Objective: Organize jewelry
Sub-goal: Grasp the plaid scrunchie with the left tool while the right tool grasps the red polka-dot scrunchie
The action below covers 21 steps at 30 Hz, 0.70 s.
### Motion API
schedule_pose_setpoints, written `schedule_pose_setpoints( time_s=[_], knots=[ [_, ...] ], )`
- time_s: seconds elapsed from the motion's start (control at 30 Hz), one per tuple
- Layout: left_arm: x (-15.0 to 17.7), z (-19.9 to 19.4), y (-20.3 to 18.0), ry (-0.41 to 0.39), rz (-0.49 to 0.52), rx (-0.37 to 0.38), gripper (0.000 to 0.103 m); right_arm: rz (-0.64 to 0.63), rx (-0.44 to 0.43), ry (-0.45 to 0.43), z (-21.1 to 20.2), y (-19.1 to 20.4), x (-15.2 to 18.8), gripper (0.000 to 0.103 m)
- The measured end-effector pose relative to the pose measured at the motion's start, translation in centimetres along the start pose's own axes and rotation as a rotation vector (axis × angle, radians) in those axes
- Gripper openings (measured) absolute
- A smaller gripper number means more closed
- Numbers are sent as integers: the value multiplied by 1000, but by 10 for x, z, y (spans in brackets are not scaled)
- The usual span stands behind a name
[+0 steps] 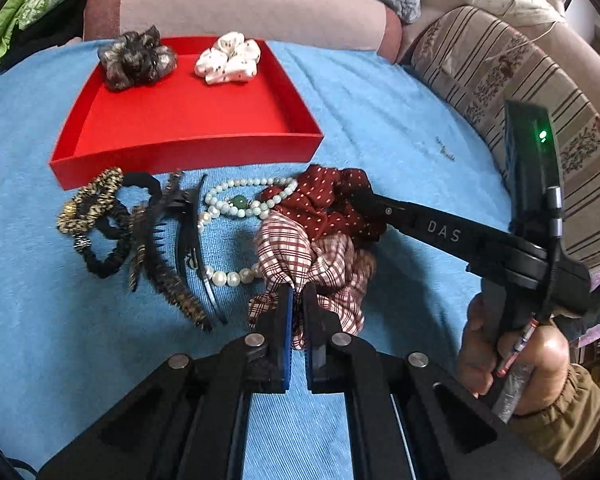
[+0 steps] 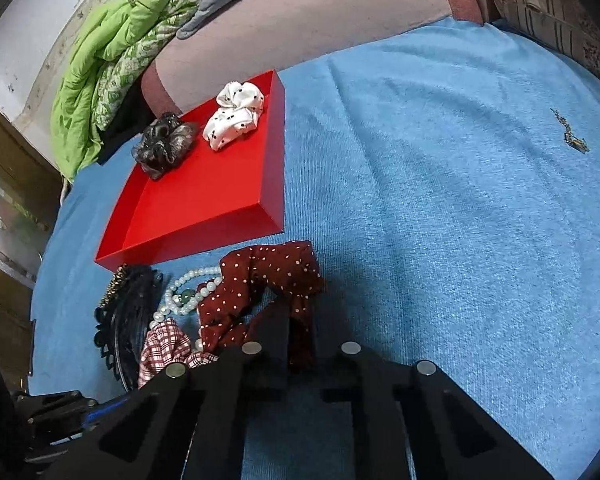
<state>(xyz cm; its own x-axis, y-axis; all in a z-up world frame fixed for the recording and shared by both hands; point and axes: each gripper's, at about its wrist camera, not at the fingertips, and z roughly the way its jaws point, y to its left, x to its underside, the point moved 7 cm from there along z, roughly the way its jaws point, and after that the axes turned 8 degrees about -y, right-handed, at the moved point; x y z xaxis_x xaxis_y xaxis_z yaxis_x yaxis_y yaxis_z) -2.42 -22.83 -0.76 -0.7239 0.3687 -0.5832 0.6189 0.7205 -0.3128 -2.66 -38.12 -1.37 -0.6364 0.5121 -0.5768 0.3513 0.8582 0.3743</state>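
Note:
A red tray on the blue cloth holds a dark grey scrunchie and a white dotted scrunchie. In front of it lie hair ties, a black claw clip, a headband and pearl strands. My left gripper is shut on the red-and-white plaid scrunchie. My right gripper is shut on the dark red polka-dot scrunchie; in the left wrist view its fingers reach into that scrunchie from the right.
A thin gold chain lies alone on the blue cloth at the right. A pink bolster, a striped cushion and green bedding border the cloth at the back.

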Motion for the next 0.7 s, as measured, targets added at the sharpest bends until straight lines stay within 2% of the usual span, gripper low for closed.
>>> schedule_pose_setpoints(
  time_s=[0.33,0.57,0.7],
  knots=[
    [8,-50,-13,-55,-10,41,4,36,-5,-58,-52,-6,3,8],
    [8,-86,-4,-119,-41,15,4,42,-26,-107,-88,-2,5,8],
    [4,-104,7,-157,-53,-28,4,25,-38,-128,-104,8,3,8]
  ],
)
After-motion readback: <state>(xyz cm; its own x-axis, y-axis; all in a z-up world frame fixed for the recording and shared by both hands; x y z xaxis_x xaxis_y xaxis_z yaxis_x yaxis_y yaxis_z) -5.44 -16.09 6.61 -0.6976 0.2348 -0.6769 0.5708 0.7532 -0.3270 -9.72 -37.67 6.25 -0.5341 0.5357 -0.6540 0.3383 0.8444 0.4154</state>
